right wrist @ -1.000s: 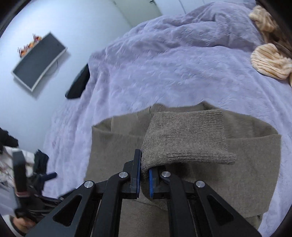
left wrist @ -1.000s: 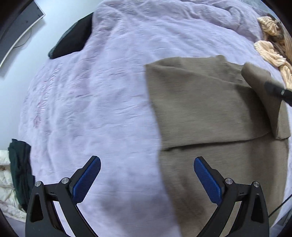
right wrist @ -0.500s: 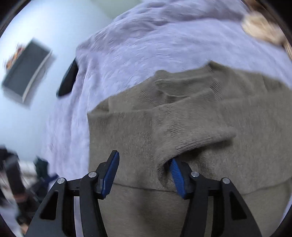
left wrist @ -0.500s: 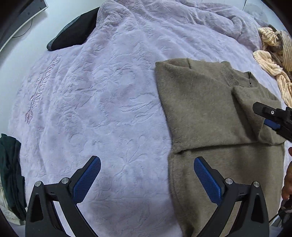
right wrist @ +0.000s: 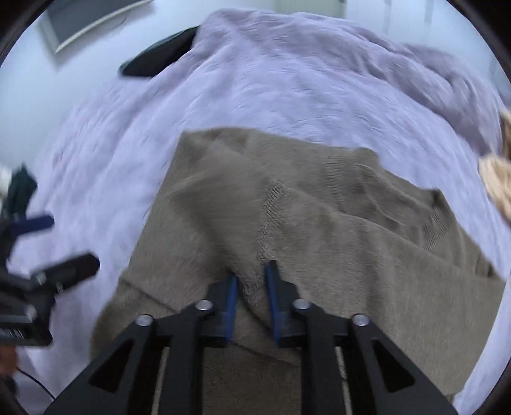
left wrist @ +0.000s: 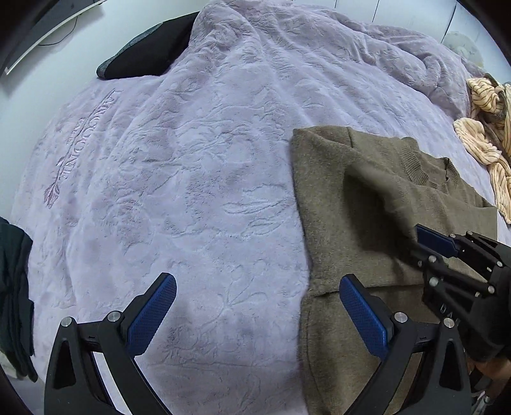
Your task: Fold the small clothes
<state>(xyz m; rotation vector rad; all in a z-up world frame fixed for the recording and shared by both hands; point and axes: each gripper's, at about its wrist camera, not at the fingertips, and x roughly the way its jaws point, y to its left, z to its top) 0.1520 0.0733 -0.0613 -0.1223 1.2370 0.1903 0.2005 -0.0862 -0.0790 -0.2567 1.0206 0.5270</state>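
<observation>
An olive-brown knit sweater [left wrist: 361, 204] lies on a lilac bedspread [left wrist: 198, 178], both sleeves folded over its body. My left gripper [left wrist: 255, 313] is open and empty, low over the bedspread, its right finger above the sweater's left edge. My right gripper [right wrist: 250, 293] has its jaws narrowed around a bunch of the sweater's sleeve cuff [right wrist: 255, 281]; the view is blurred and a gap shows between the pads. It also shows in the left wrist view [left wrist: 424, 245] over the sweater's right part.
A cream striped garment [left wrist: 485, 140] lies at the bed's right edge. A black pillow [left wrist: 150, 54] sits at the far edge. Dark clothes [left wrist: 16, 287] hang at the left. A wall-mounted screen [right wrist: 92, 19] is beyond the bed.
The right gripper let go of the sleeve, opened wide half a second ago, and has now narrowed again on the cuff. The left gripper stayed open and drifted slightly.
</observation>
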